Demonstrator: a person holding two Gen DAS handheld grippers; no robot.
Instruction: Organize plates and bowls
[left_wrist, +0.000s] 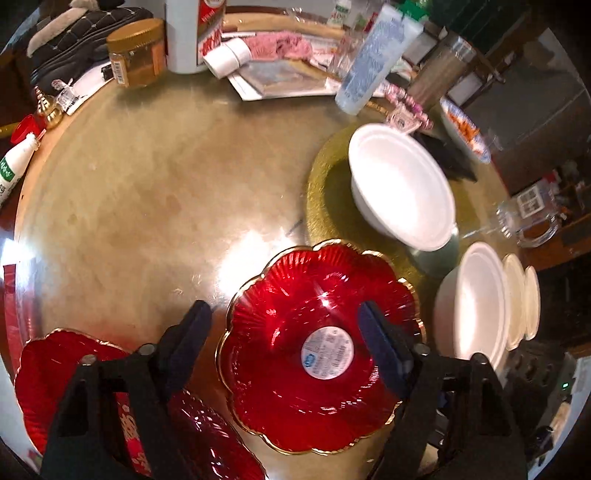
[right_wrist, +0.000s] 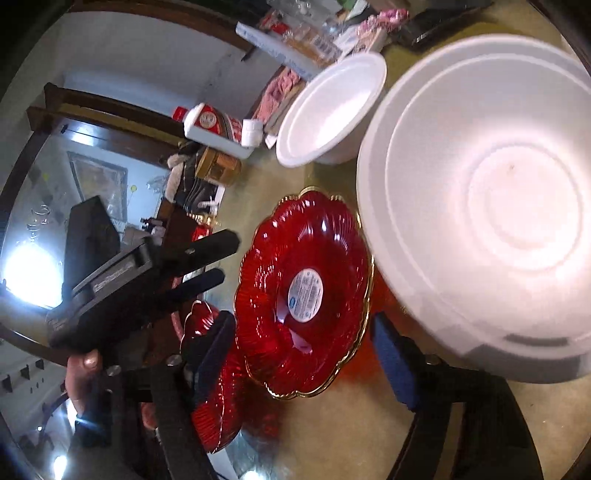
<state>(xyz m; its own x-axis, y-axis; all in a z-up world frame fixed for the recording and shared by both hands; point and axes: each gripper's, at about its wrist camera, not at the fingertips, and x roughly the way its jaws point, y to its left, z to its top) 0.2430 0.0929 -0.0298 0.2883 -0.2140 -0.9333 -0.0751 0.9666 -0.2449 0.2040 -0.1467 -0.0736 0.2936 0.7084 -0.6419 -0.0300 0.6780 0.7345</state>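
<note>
A red scalloped plate (left_wrist: 317, 347) with a gold rim and a round label lies on the table; it also shows in the right wrist view (right_wrist: 306, 291). My left gripper (left_wrist: 284, 328) is open just above it, one finger over its right side. A second red plate (left_wrist: 55, 373) lies at the lower left, partly hidden by the gripper; it also shows in the right wrist view (right_wrist: 210, 384). A white foam bowl (left_wrist: 400, 184) sits on a gold charger (left_wrist: 325, 199). My right gripper (right_wrist: 306, 350) is open and empty beside a large white bowl (right_wrist: 480, 206). The left gripper (right_wrist: 210, 258) shows there too.
Several white bowls (left_wrist: 476, 302) stand nested at the right. Far side holds a jar (left_wrist: 138, 51), a white bottle (left_wrist: 192, 33), a tube (left_wrist: 376, 55), papers and a pink cloth (left_wrist: 280, 44). A glass ashtray (left_wrist: 524, 221) sits at the right edge.
</note>
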